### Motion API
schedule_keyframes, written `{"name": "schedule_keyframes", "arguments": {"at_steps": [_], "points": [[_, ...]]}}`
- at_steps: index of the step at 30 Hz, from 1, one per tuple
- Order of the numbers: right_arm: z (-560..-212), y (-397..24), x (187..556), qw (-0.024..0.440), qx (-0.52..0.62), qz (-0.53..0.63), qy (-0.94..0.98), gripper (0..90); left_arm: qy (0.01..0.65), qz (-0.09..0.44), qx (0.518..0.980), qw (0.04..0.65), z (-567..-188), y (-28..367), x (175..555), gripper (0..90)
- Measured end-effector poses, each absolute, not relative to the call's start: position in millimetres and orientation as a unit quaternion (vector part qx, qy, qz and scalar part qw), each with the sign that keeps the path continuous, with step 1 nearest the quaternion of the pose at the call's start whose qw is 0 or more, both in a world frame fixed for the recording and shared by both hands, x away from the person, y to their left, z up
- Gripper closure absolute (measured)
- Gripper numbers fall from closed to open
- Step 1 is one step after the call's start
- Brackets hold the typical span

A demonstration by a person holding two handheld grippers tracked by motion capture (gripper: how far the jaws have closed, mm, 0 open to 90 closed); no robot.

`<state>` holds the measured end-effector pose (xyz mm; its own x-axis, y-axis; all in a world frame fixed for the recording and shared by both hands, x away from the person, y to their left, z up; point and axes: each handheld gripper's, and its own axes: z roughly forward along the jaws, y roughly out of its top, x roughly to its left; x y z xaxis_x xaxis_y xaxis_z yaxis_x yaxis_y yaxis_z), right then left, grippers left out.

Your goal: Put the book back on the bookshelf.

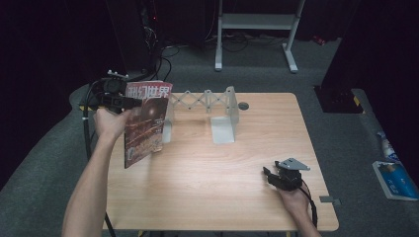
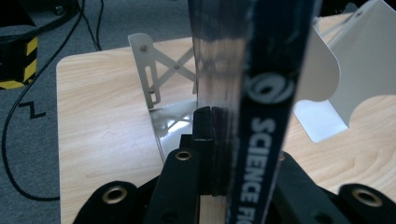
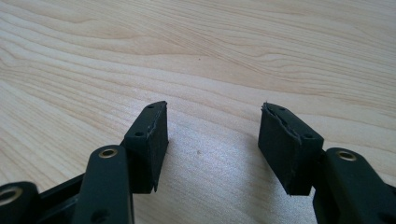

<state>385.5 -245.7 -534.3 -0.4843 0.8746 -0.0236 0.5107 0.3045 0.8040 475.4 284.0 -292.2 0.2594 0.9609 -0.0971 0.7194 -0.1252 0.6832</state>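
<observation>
Light wooden table (image 1: 207,163), round grommet (image 1: 243,105) near its far edge, grey metal stand legs (image 1: 257,22) on carpet beyond, black cables (image 1: 165,57) trailing, blue-and-white packet (image 1: 395,178) on floor at right.

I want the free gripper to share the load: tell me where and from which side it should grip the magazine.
Grip the magazine's lower right edge, coming in from its right, over the bare table. It stands upright, the left gripper clamped on its upper left edge, so that corner hangs free. The rack behind crowds its far side. The right gripper is already open.
</observation>
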Motion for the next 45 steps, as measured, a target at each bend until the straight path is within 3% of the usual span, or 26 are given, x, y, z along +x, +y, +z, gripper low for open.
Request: {"name": "schedule_keyframes", "arguments": {"at_steps": [30,45], "points": [[-534,-246,385,0.238,0.451,0.382,0.771,42.0,0.593,0.247,0.671,0.371,-307,280,501,83.3],[-534,-246,385,0.238,0.452,0.382,0.77,42.0,0.566,0.274,0.679,0.378,-318,265,509,83.2]]}}
